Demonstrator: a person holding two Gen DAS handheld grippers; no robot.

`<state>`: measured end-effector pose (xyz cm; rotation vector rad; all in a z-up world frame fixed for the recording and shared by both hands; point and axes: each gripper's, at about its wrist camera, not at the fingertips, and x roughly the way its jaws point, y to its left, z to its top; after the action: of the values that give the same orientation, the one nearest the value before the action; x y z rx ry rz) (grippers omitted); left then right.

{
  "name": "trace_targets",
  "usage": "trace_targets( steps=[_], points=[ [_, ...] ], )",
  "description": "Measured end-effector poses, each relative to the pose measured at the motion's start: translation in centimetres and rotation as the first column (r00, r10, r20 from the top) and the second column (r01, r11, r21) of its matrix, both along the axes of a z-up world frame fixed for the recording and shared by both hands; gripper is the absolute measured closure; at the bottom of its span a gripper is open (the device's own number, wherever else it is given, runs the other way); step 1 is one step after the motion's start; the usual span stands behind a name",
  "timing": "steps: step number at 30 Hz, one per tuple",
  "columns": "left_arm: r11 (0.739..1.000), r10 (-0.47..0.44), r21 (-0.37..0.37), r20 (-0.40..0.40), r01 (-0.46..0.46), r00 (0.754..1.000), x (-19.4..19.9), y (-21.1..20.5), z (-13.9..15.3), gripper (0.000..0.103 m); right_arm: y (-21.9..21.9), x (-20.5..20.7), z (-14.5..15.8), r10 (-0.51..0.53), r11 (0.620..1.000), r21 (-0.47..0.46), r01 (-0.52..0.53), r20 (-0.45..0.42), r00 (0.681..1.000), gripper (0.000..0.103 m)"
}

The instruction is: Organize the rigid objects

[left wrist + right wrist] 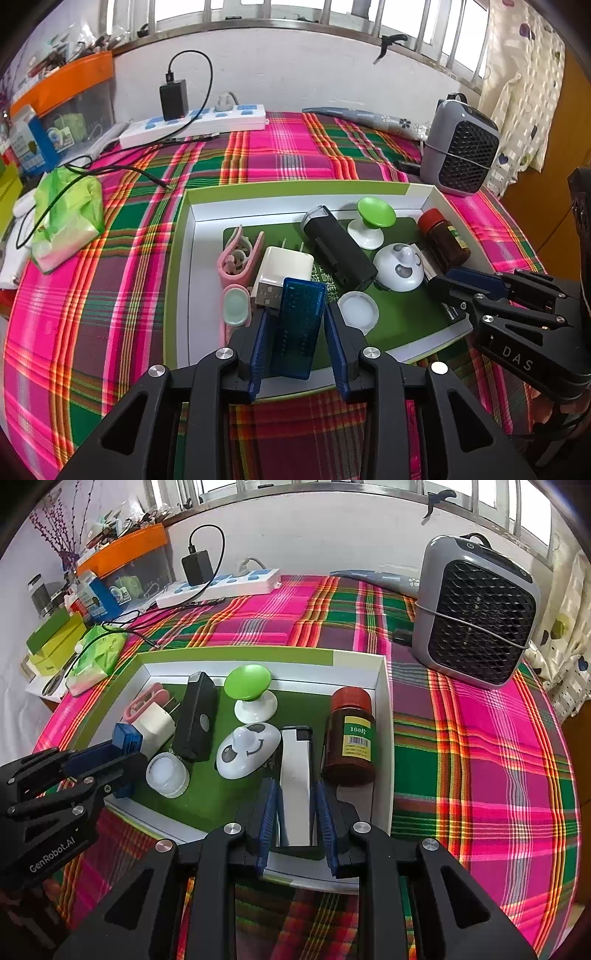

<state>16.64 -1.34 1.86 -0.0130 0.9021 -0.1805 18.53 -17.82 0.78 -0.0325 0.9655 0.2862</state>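
A white box tray with a green floor holds several small items. My left gripper stands open around a translucent blue USB stick, which lies at the tray's near edge with a gap beside each pad. My right gripper is shut on a white lighter with a black top, low in the tray's right part. Beside it lies a brown bottle with a red cap. Also inside are a black box, a white charger, a panda-faced knob and a green-topped knob.
A grey fan heater stands right of the tray on the plaid cloth. A power strip with a black adapter lies at the back wall. A green packet and a black cable lie left. Boxes crowd the left edge.
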Motion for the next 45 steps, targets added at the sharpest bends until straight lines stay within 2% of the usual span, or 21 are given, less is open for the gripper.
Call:
trace_targets(
  steps=[4, 8, 16, 28, 37, 45],
  points=[
    [1.000, 0.005, 0.010, 0.005, -0.005, 1.000, -0.3, 0.0, 0.2, 0.073, -0.1, -0.2, 0.2, -0.006, 1.000, 0.004, 0.006, 0.009, 1.000, 0.078],
    [1.000, 0.007, 0.007, 0.018, -0.007, 1.000, -0.8, -0.2, 0.6, 0.073, -0.1, -0.6, 0.4, -0.011, 1.000, 0.003, 0.011, 0.021, 1.000, 0.072],
    [1.000, 0.010, 0.022, 0.045, -0.011, 0.999, -2.3, -0.5, 1.7, 0.073, -0.2, -1.8, 1.2, -0.028, 0.999, 0.021, 0.027, 0.044, 0.999, 0.071],
    [0.999, 0.003, 0.033, 0.097, -0.006, 0.995, -6.2, -1.0, 3.7, 0.073, -0.4, -5.6, 3.4, -0.063, 0.997, 0.045, 0.058, 0.108, 0.992, 0.070],
    [0.997, 0.044, 0.061, 0.114, -0.051, 0.993, -9.1, -0.3, 3.7, 0.073, 0.0, -8.6, 3.1, -0.066, 0.997, 0.033, 0.063, 0.112, 0.992, 0.069],
    [0.994, 0.069, 0.081, 0.073, -0.074, 0.995, -11.4, 0.1, 1.9, 0.073, -0.2, -11.2, 1.8, -0.102, 0.995, -0.006, 0.103, 0.116, 0.988, 0.069]
  ],
)
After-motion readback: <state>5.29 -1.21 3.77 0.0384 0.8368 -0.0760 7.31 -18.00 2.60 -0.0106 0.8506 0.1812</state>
